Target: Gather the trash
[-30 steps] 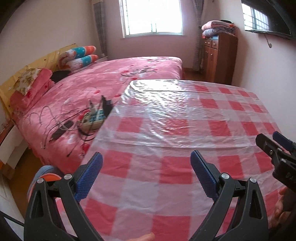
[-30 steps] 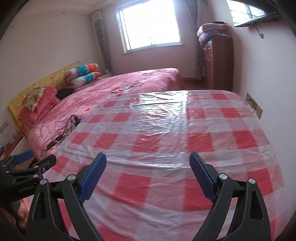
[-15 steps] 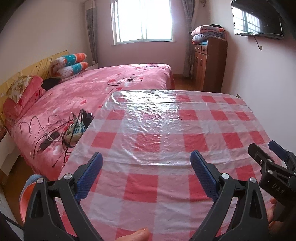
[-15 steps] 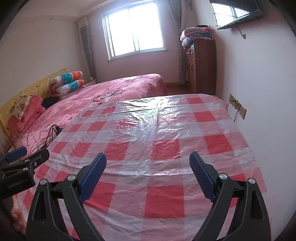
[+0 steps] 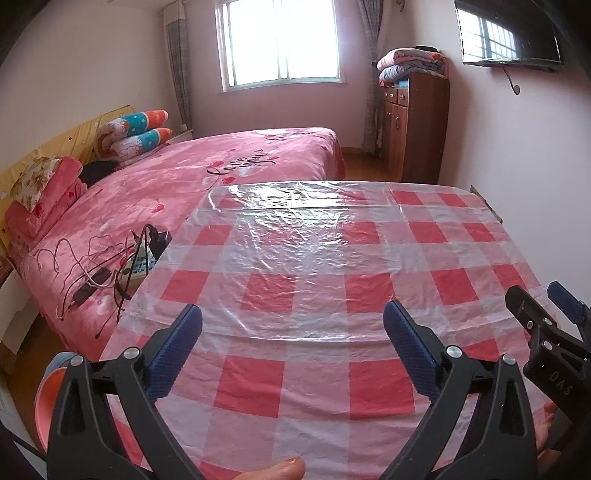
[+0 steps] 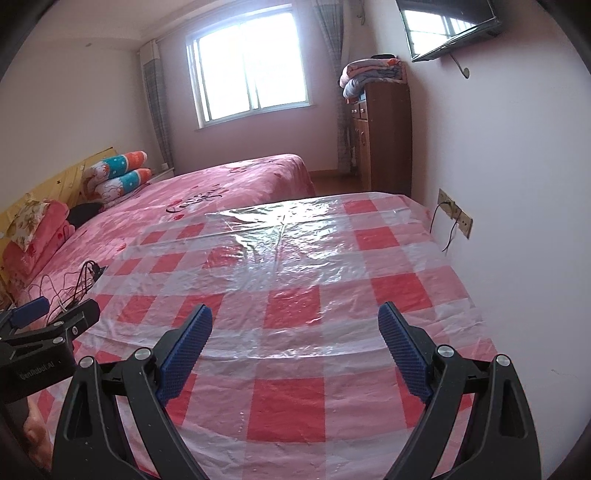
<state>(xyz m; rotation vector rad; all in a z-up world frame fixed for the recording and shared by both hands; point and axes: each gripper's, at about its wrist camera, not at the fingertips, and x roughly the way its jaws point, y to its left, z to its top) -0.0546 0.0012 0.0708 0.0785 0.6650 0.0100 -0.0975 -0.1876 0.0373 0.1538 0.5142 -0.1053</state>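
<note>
No trash shows in either view. A table with a red-and-white check cloth under clear plastic (image 5: 303, 258) fills the middle of both views, its top (image 6: 295, 266) bare. My left gripper (image 5: 291, 314) is open over the near edge, nothing between its blue pads. My right gripper (image 6: 295, 310) is open the same way, beside it. Each shows in the other's view: the right gripper (image 5: 537, 291) at the right edge, the left gripper (image 6: 66, 306) at the left edge. A thumb (image 5: 284, 469) shows at the bottom.
A pink bed (image 5: 184, 177) runs along the table's left side, with a power strip and tangled cables (image 5: 140, 258) by the table edge. A round orange container with a blue rim (image 5: 46, 387) sits low left. The wall with a socket (image 6: 456, 216), a wooden cabinet (image 5: 413, 125) and a mounted TV (image 6: 450, 26) are on the right.
Both views have drawn back and tipped up: the table looks farther off, and the TV and more wall have come into view. Both grippers' jaws stay equally wide.
</note>
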